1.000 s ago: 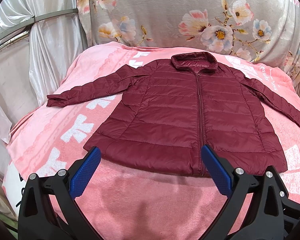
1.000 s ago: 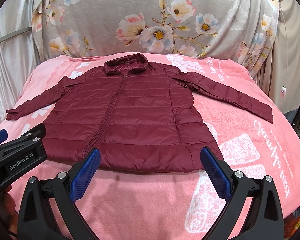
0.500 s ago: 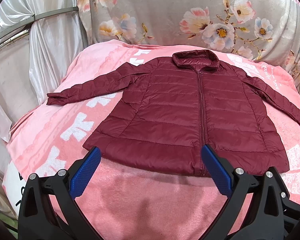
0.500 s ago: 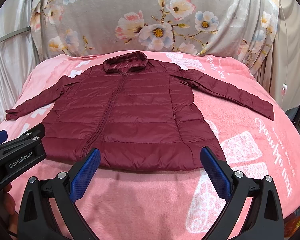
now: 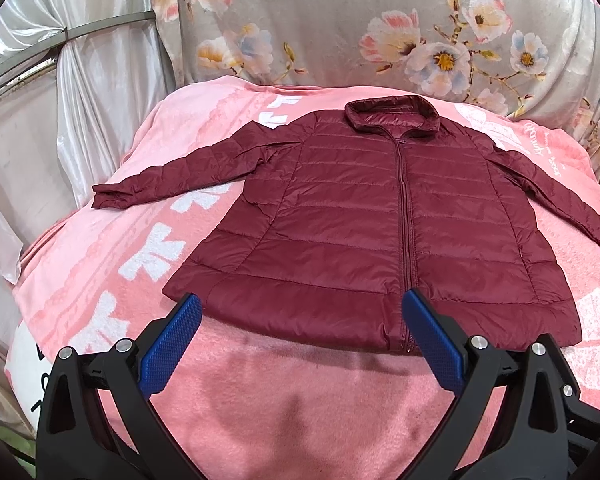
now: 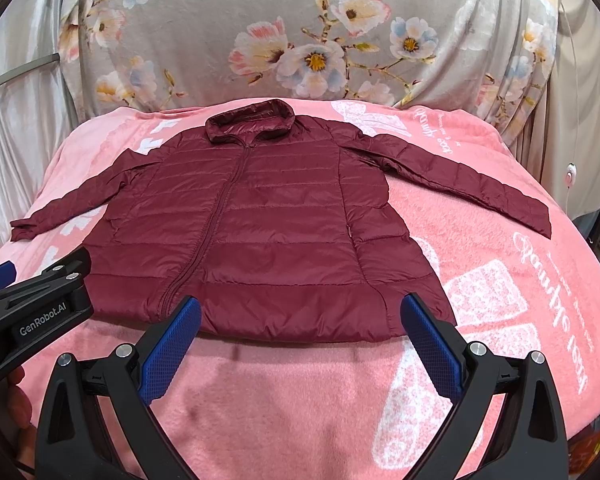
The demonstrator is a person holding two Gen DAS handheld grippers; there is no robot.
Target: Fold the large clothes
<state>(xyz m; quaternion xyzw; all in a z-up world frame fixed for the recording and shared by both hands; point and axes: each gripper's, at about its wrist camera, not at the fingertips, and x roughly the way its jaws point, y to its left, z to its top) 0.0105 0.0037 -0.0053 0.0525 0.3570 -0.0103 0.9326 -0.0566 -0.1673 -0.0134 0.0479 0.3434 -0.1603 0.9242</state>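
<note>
Bedroom: pink blanket (image 5: 260,400), floral drape (image 6: 300,40)

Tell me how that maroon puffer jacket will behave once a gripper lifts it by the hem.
The maroon jacket lies flat with limp, spread sleeves, so it will probably drape and sag rather than hold shape. Its thin quilted panels suggest it is light for its size. The shiny shell looks slick, so it may slip from the open left gripper or right gripper unless pinched firmly.

The left gripper (image 5: 302,338) is held low with its jaws spread wide, blue pads (image 5: 171,346) facing inward and nothing between them. The right gripper (image 6: 300,338) sits beside it in the same wide-open pose, empty, its blue pads (image 6: 432,346) angled apart.
</note>
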